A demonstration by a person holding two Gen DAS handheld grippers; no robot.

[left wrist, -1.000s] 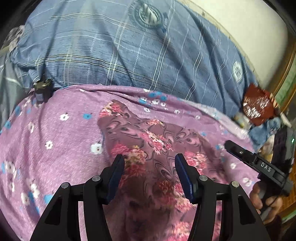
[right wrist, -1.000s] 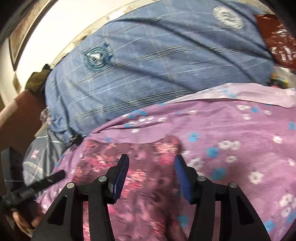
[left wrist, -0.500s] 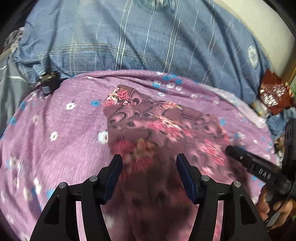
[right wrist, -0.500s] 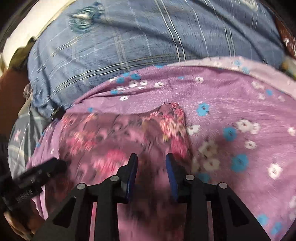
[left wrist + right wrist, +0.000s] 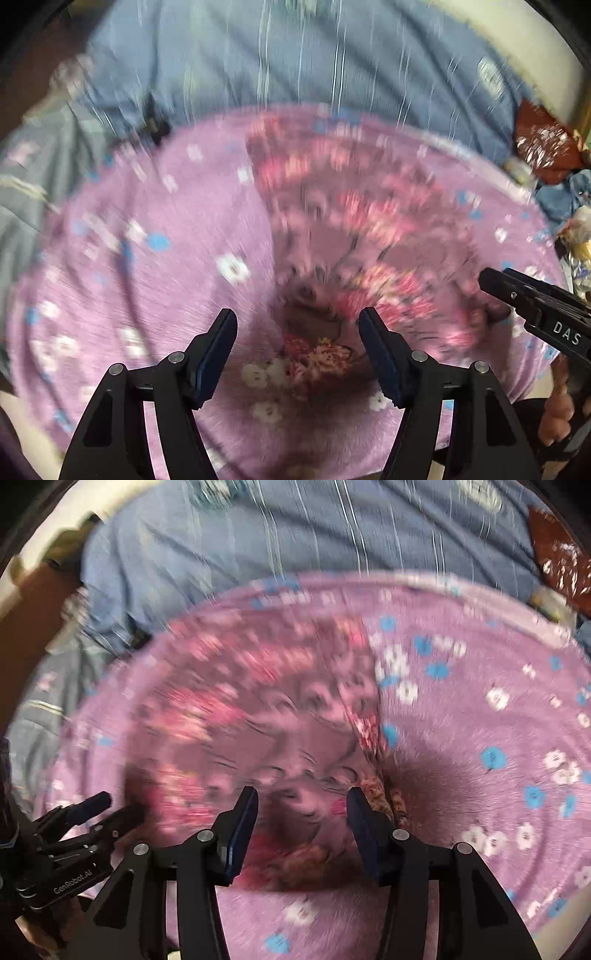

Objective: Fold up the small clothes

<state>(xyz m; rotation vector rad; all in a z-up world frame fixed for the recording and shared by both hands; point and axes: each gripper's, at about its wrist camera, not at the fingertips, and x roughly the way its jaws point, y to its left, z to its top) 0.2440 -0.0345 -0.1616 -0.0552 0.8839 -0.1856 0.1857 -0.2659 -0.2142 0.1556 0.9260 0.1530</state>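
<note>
A small maroon garment with pink flowers (image 5: 343, 236) lies on a purple flowered blanket (image 5: 155, 266); it also shows in the right wrist view (image 5: 258, 723). Both views are motion-blurred. My left gripper (image 5: 297, 332) is open and empty, with the garment's near left corner between its fingers. My right gripper (image 5: 302, 805) is open and empty over the garment's near right edge. The right gripper shows at the right of the left wrist view (image 5: 532, 302), and the left gripper at the lower left of the right wrist view (image 5: 85, 819).
A blue plaid sheet (image 5: 332, 59) covers the bed behind the blanket (image 5: 498, 720). A dark red foil packet (image 5: 543, 147) and blue cloth (image 5: 565, 192) lie at the far right. A grey patterned cloth (image 5: 33, 173) lies at the left. A pale wall (image 5: 517, 22) stands beyond.
Both grippers have pulled back toward the garment's near edge. The right gripper narrowed half a second ago and has opened wide again. The garment still lies on the blanket.
</note>
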